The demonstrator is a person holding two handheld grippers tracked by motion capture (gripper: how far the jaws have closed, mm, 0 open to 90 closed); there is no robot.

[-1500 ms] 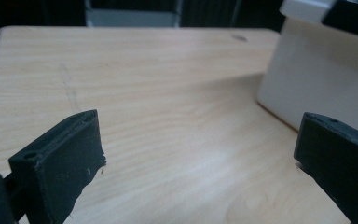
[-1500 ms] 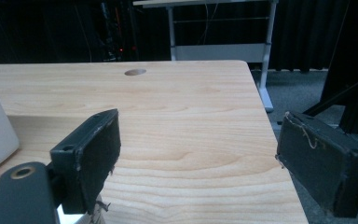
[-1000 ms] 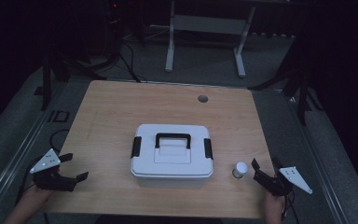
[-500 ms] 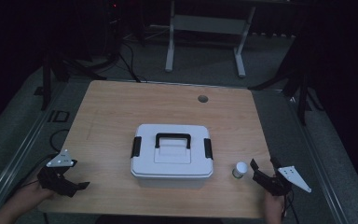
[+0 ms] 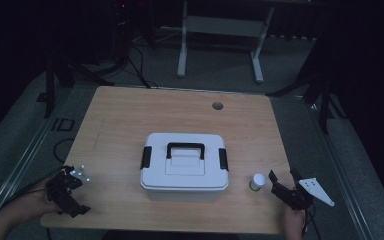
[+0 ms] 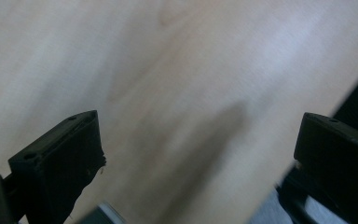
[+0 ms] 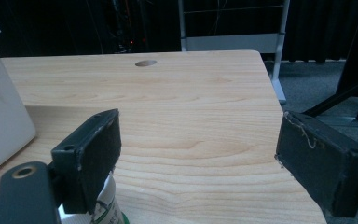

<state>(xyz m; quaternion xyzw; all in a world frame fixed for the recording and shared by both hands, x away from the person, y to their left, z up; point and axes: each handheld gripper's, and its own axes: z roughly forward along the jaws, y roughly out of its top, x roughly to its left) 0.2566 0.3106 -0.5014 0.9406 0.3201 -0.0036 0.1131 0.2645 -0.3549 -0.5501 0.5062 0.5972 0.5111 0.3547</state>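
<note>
A white lidded box (image 5: 184, 167) with a black handle and black side latches stands in the middle of the wooden table (image 5: 130, 120). Just right of it is a small white-capped bottle (image 5: 258, 182). My right gripper (image 5: 283, 176) hovers open beside the bottle, at the table's near right corner. In the right gripper view the bottle (image 7: 106, 207) sits low behind the left jaw, outside the gap of the right gripper (image 7: 198, 144), and the box wall (image 7: 0, 116) is at the left. My left gripper (image 5: 72, 200) is open at the near left corner, tilted down over bare wood (image 6: 168, 70).
A round cable hole (image 5: 217, 105) lies at the table's far side. Beyond the table stand a metal frame (image 5: 220, 30) and dark tripod legs (image 5: 325, 95). Cables run over the grey floor at the left.
My left gripper has drifted toward the near edge and tipped downward, its grey plate turning. The right gripper has barely shifted. Box and bottle are unmoved.
</note>
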